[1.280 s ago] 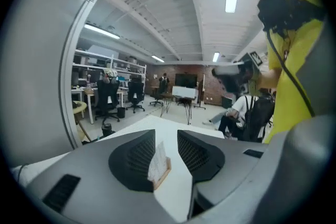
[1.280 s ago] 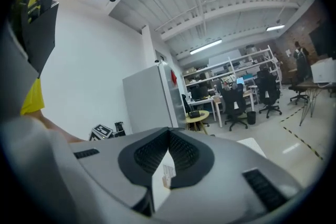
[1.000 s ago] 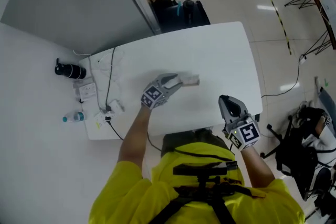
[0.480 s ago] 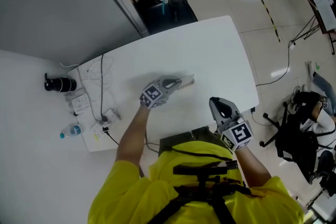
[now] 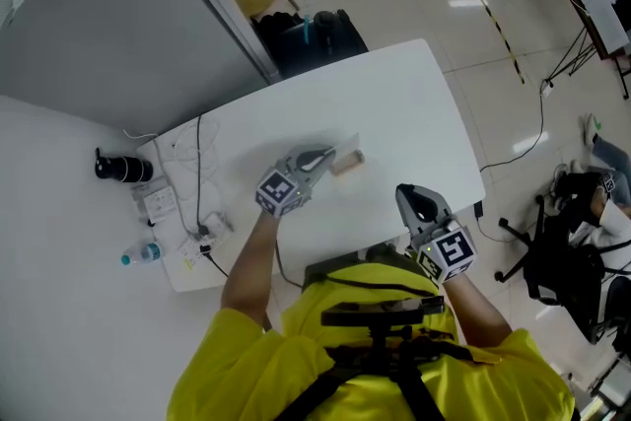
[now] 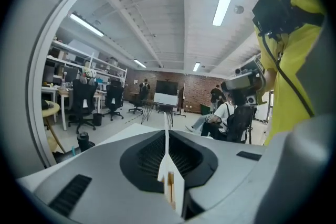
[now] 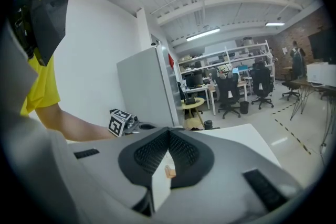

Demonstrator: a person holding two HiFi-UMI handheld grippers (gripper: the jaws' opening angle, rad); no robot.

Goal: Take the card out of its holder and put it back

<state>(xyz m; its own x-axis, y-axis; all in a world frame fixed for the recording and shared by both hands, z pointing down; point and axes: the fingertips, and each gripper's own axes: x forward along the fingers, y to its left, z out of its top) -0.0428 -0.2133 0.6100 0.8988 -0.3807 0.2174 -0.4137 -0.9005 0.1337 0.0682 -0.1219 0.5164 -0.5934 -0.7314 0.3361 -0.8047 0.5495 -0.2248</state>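
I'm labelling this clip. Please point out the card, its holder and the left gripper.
card (image 6: 166, 140), left gripper view, on its thin white edge between the jaws.
holder (image 5: 348, 162), head view, on its tan body.
left gripper (image 5: 329, 156), head view, midway between its fingertips.

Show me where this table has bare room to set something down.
Free: far right of the white table, beyond the small wooden holder and the left hand-held gripper shut on its white card; also the near strip between that gripper and the right hand-held gripper. Crowded: the left end, with white cables, a white power strip and a clear bottle.
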